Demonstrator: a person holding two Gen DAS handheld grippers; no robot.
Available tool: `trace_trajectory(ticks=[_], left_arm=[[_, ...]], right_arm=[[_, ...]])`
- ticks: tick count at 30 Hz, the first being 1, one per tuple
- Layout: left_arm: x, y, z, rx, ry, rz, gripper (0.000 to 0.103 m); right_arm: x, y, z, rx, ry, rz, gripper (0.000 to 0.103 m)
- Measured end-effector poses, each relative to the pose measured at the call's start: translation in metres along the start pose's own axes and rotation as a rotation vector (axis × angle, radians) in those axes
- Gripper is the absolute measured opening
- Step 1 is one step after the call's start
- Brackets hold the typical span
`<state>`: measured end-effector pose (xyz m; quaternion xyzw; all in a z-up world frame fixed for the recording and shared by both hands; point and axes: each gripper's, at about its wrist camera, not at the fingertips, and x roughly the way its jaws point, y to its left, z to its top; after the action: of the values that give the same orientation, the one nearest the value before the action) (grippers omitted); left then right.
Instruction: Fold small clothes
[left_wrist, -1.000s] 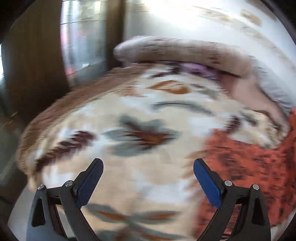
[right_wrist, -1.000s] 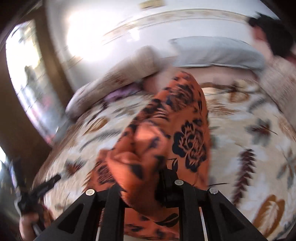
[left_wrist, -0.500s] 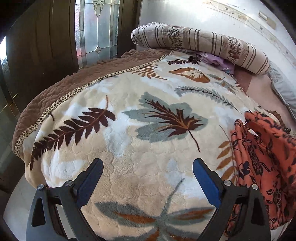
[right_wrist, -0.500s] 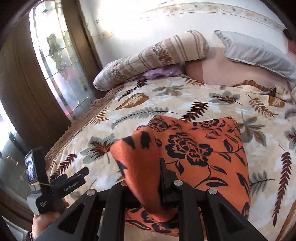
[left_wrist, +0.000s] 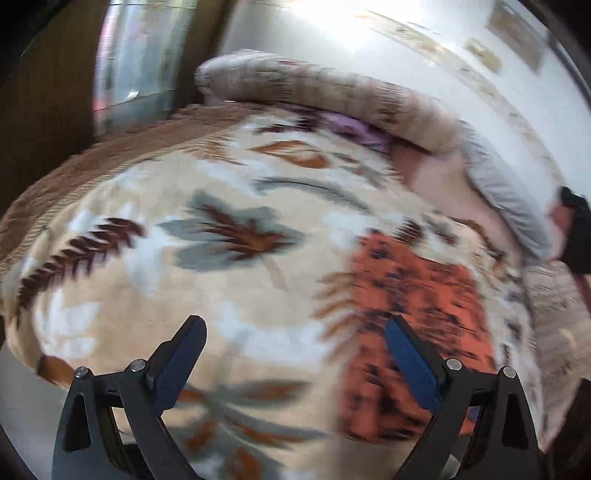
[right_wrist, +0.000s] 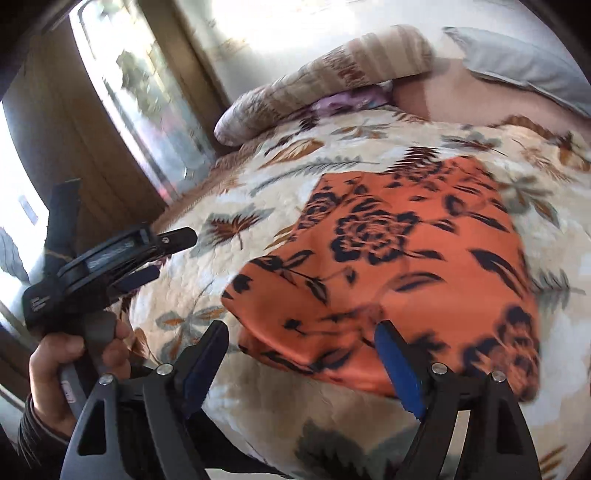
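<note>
— Now that the right tongs (right_wrist: 301, 363) have just sprung apart with nothing pinched between them, where does the garment sit?

— The orange floral garment (right_wrist: 399, 258) lies on the leaf-patterned bed blanket (right_wrist: 266, 398), doubled over, its near fold just ahead of the right tongs. It is free of both tools.

— And the left tongs (left_wrist: 295, 354)?

— Spread wide as well, empty, hovering over bare blanket with the garment off to their right. The left wrist view is badly smeared, so I cannot read the cloth's edges there.

— What makes the fold good from here?

— I'd judge the layers need squaring first: the near left corner looks puffed and rounded rather than flat. Each pair of tongs should take one corner of the same edge, pinching both layers, and carry it across level so the hem lands on the opposite edge. Lifting low would keep the slippery-looking fabric from sliding on the plush blanket.

— Any risk?

— Catching blanket pile along with the cloth.
</note>
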<state>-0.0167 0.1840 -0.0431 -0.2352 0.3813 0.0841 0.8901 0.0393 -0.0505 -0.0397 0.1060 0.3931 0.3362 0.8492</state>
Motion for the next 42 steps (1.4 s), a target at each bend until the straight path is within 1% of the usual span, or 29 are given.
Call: trace_trajectory(ticks=[2, 3, 5, 6, 7, 8, 9, 10, 11, 12, 15, 18, 20, 21, 22, 23, 26, 28, 29, 30, 32, 33, 34, 36, 37, 39, 40, 41, 42], left_arm=[[0.000, -0.027, -0.006, 0.017, 0.055, -0.069, 0.097], [0.001, -0.039, -0.010, 0.026, 0.077, -0.089, 0.096], [0.014, -0.057, -0.017, 0.042, 0.131, -0.102, 0.090], [0.024, -0.060, -0.021, 0.042, 0.176, -0.090, 0.074], [0.041, -0.057, -0.028, 0.035, 0.241, -0.064, 0.048], [0.058, -0.050, -0.036, 0.012, 0.308, -0.027, 0.036], [0.071, -0.038, -0.045, -0.036, 0.348, -0.018, 0.040], [0.071, -0.031, -0.049, -0.063, 0.325, -0.048, 0.041], [0.067, -0.034, -0.050, -0.044, 0.313, -0.039, 0.041], [0.062, -0.041, -0.050, -0.018, 0.302, -0.001, 0.044], [0.047, -0.064, -0.048, 0.076, 0.260, 0.095, 0.044], [0.031, -0.087, -0.039, 0.165, 0.186, 0.174, 0.047], [0.018, -0.106, -0.028, 0.220, 0.109, 0.193, 0.059], [0.014, -0.114, -0.023, 0.239, 0.076, 0.180, 0.070], [0.012, -0.124, -0.017, 0.262, 0.040, 0.161, 0.077], [0.012, -0.133, -0.014, 0.294, 0.014, 0.143, 0.079], [0.035, -0.147, -0.009, 0.368, 0.029, 0.128, 0.080], [0.060, -0.142, -0.018, 0.393, 0.086, 0.179, 0.080], [0.074, -0.134, -0.024, 0.391, 0.135, 0.221, 0.079], [0.088, -0.123, -0.031, 0.365, 0.189, 0.236, 0.080], [0.090, -0.107, -0.034, 0.289, 0.179, 0.177, 0.082], [0.090, -0.103, -0.034, 0.277, 0.183, 0.163, 0.082], [0.090, -0.101, -0.033, 0.273, 0.182, 0.158, 0.082], [0.090, -0.097, -0.033, 0.273, 0.184, 0.148, 0.082], [0.091, -0.097, -0.032, 0.275, 0.185, 0.141, 0.082], [0.094, -0.094, -0.034, 0.268, 0.185, 0.127, 0.083], [0.094, -0.091, -0.034, 0.257, 0.185, 0.119, 0.085], [0.096, -0.088, -0.034, 0.243, 0.189, 0.106, 0.086], [0.095, -0.089, -0.033, 0.235, 0.189, 0.097, 0.086]], right_arm=[[-0.013, -0.015, -0.004, 0.054, -0.036, 0.008, 0.084], [-0.028, -0.021, -0.007, 0.077, -0.052, 0.005, 0.084], [-0.045, -0.038, -0.008, 0.126, -0.077, 0.007, 0.084], [-0.053, -0.044, -0.010, 0.146, -0.090, 0.009, 0.084], [-0.060, -0.051, -0.013, 0.168, -0.104, 0.007, 0.084], [-0.065, -0.058, -0.014, 0.189, -0.108, 0.009, 0.084], [-0.066, -0.067, -0.015, 0.217, -0.104, 0.013, 0.084], [-0.069, -0.073, -0.017, 0.240, -0.102, 0.017, 0.084], [-0.069, -0.080, -0.018, 0.265, -0.100, 0.025, 0.084], [-0.069, -0.089, -0.020, 0.297, -0.100, 0.041, 0.084], [-0.072, -0.108, -0.023, 0.373, -0.106, 0.069, 0.084], [-0.077, -0.127, -0.024, 0.463, -0.119, 0.093, 0.084], [-0.081, -0.141, -0.024, 0.526, -0.120, 0.124, 0.084], [-0.082, -0.151, -0.023, 0.568, -0.117, 0.145, 0.084], [-0.082, -0.160, -0.021, 0.611, -0.111, 0.174, 0.084], [-0.081, -0.167, -0.020, 0.638, -0.107, 0.201, 0.084], [-0.065, -0.191, -0.007, 0.693, -0.030, 0.259, 0.085], [-0.044, -0.203, 0.001, 0.723, 0.045, 0.313, 0.085], [-0.033, -0.207, 0.003, 0.737, 0.093, 0.317, 0.085], [-0.024, -0.209, 0.004, 0.751, 0.124, 0.319, 0.085], [-0.001, -0.209, 0.003, 0.755, 0.194, 0.342, 0.085], [0.004, -0.206, 0.004, 0.737, 0.206, 0.327, 0.083], [0.004, -0.198, 0.010, 0.683, 0.198, 0.316, 0.060], [-0.007, -0.172, 0.023, 0.524, 0.169, 0.208, 0.042], [-0.013, -0.162, 0.026, 0.473, 0.155, 0.162, 0.040], [-0.021, -0.131, 0.026, 0.298, 0.141, -0.002, 0.040], [-0.014, -0.126, 0.021, 0.264, 0.167, -0.041, 0.042], [-0.004, -0.129, 0.014, 0.259, 0.204, -0.060, 0.049], [-0.001, -0.140, 0.008, 0.321, 0.205, -0.016, 0.056]])
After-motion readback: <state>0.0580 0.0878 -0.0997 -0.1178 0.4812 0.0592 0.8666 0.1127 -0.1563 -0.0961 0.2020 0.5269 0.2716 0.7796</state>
